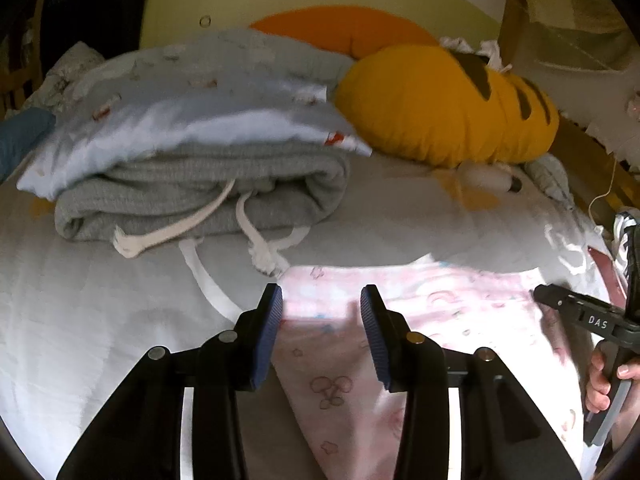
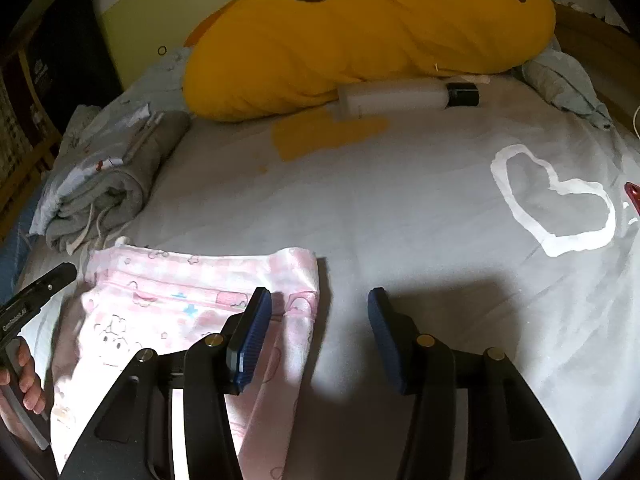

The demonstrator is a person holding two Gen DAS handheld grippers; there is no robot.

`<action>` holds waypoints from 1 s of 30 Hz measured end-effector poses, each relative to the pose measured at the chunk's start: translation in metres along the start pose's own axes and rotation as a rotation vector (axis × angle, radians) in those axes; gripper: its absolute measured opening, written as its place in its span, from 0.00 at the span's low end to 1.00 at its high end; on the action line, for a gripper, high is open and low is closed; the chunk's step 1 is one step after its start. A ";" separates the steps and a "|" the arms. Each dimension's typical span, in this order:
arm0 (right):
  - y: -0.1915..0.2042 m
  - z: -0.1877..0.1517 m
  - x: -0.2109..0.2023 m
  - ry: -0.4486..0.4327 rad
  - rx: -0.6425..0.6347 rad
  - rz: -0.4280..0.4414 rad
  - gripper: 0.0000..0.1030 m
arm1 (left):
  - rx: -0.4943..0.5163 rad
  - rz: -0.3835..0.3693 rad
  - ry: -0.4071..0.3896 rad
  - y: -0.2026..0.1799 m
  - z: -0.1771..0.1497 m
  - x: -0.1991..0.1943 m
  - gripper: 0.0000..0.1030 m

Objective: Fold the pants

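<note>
Pants (image 1: 360,360) flat; both tongs (image 1: 321,322) apparently hovering, angled down.

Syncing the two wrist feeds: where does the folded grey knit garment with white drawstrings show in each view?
Left wrist view: folded grey knit garment with white drawstrings, left of centre, under a pale blue printed cloth.
Right wrist view: same garment, far left edge, beyond the pink printed pants.
Shared landmark: yellow plush cushion with dark brown patches, to the garment's right in both.
</note>
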State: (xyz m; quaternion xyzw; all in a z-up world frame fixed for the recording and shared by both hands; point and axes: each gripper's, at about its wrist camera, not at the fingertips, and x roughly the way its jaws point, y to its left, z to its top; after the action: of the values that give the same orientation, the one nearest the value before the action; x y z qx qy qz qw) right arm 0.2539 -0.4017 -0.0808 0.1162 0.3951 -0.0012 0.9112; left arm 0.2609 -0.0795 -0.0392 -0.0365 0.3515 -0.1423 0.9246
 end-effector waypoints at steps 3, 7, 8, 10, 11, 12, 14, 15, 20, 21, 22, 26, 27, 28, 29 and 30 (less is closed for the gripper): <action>0.002 0.000 -0.019 -0.085 0.006 -0.033 0.50 | 0.016 0.005 -0.067 -0.006 0.002 -0.017 0.39; 0.009 0.001 -0.053 -0.192 -0.011 -0.031 0.50 | 0.032 0.005 -0.132 -0.013 0.004 -0.037 0.39; 0.011 0.001 -0.062 -0.216 -0.016 -0.023 0.50 | 0.034 0.004 -0.147 -0.014 0.004 -0.044 0.39; 0.017 0.000 -0.083 -0.265 -0.038 -0.012 0.50 | 0.037 -0.001 -0.183 -0.018 0.004 -0.058 0.39; 0.020 -0.001 -0.094 -0.293 -0.056 -0.014 0.50 | 0.040 -0.004 -0.203 -0.020 0.004 -0.065 0.39; 0.024 -0.003 -0.105 -0.322 -0.074 -0.018 0.50 | 0.043 -0.009 -0.222 -0.021 0.003 -0.073 0.39; 0.031 -0.007 -0.128 -0.376 -0.103 -0.022 0.50 | 0.045 -0.011 -0.251 -0.027 0.002 -0.091 0.39; 0.035 -0.008 -0.138 -0.401 -0.109 -0.015 0.50 | 0.048 -0.022 -0.273 -0.029 0.001 -0.103 0.39; 0.046 -0.016 -0.193 -0.518 -0.088 0.061 0.54 | 0.102 -0.017 -0.441 -0.051 -0.008 -0.167 0.42; 0.049 -0.021 -0.206 -0.540 -0.092 0.075 0.54 | 0.111 -0.013 -0.464 -0.055 -0.011 -0.178 0.42; 0.052 -0.027 -0.217 -0.566 -0.103 0.078 0.55 | 0.121 -0.011 -0.484 -0.059 -0.015 -0.189 0.42; 0.066 -0.057 -0.260 -0.678 -0.164 0.047 0.61 | 0.159 -0.012 -0.545 -0.070 -0.024 -0.229 0.43; 0.068 -0.064 -0.267 -0.694 -0.173 0.048 0.61 | 0.166 -0.007 -0.564 -0.073 -0.026 -0.238 0.46; 0.071 -0.070 -0.275 -0.706 -0.181 0.051 0.61 | 0.167 -0.002 -0.584 -0.075 -0.028 -0.247 0.51; 0.073 -0.079 -0.284 -0.720 -0.190 0.056 0.61 | 0.164 -0.003 -0.604 -0.077 -0.028 -0.256 0.55; 0.075 -0.084 -0.290 -0.728 -0.193 0.060 0.61 | 0.160 -0.009 -0.624 -0.079 -0.029 -0.264 0.59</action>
State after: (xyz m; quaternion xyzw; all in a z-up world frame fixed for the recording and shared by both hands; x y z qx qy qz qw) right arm 0.0009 -0.3369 0.0882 0.0331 0.0403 0.0214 0.9984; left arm 0.0350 -0.0778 0.1217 -0.0069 0.0387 -0.1555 0.9871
